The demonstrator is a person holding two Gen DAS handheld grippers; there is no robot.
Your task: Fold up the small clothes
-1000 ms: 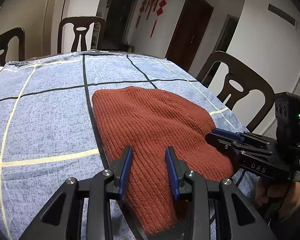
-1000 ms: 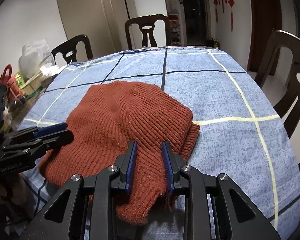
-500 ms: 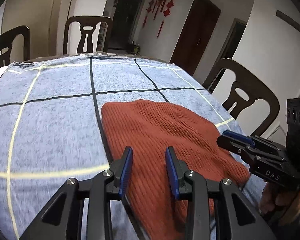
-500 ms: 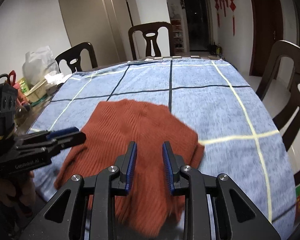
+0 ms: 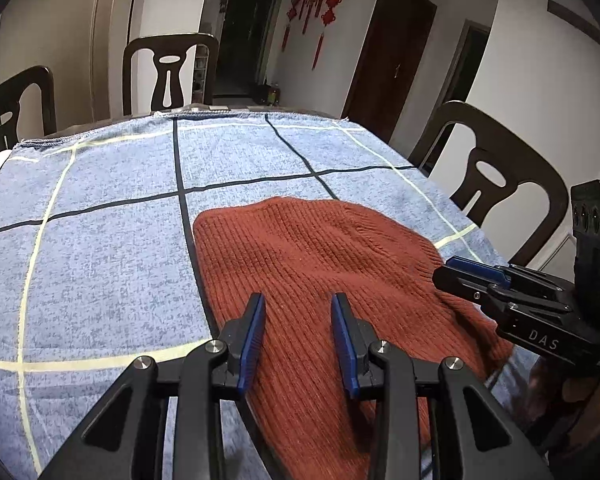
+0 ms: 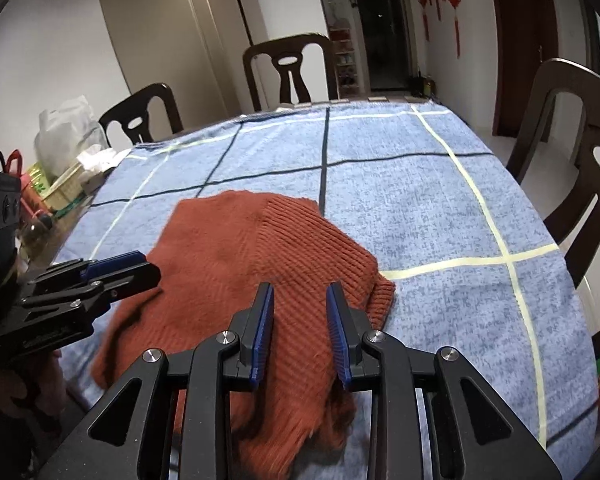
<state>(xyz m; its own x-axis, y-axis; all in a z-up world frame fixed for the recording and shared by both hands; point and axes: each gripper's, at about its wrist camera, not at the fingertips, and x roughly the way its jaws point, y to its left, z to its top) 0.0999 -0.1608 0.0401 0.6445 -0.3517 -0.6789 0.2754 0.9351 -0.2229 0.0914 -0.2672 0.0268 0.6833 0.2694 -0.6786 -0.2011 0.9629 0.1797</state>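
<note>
From my left wrist view, the rust-red ribbed knit hat (image 5: 320,264) lies on the blue checked tablecloth (image 5: 100,248), apparently already folded once. My left gripper (image 5: 298,332) hovers over it, jaws apart, empty.

From my right wrist view, the right gripper (image 6: 299,328) is opening, nothing pinched. Beyond the hat, open cloth remains.

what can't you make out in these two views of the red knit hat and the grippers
- Near edge of the red knit hat: in both wrist views it runs under the gripper frames, so how it lies there is hidden.
- Right gripper: jaws opening, knit between them; contact unclear.
- Left gripper: whether its pads touch the knit is unclear.
- Clutter beside the checked cloth: small and partly cut off by the left gripper in the right wrist view.
</note>
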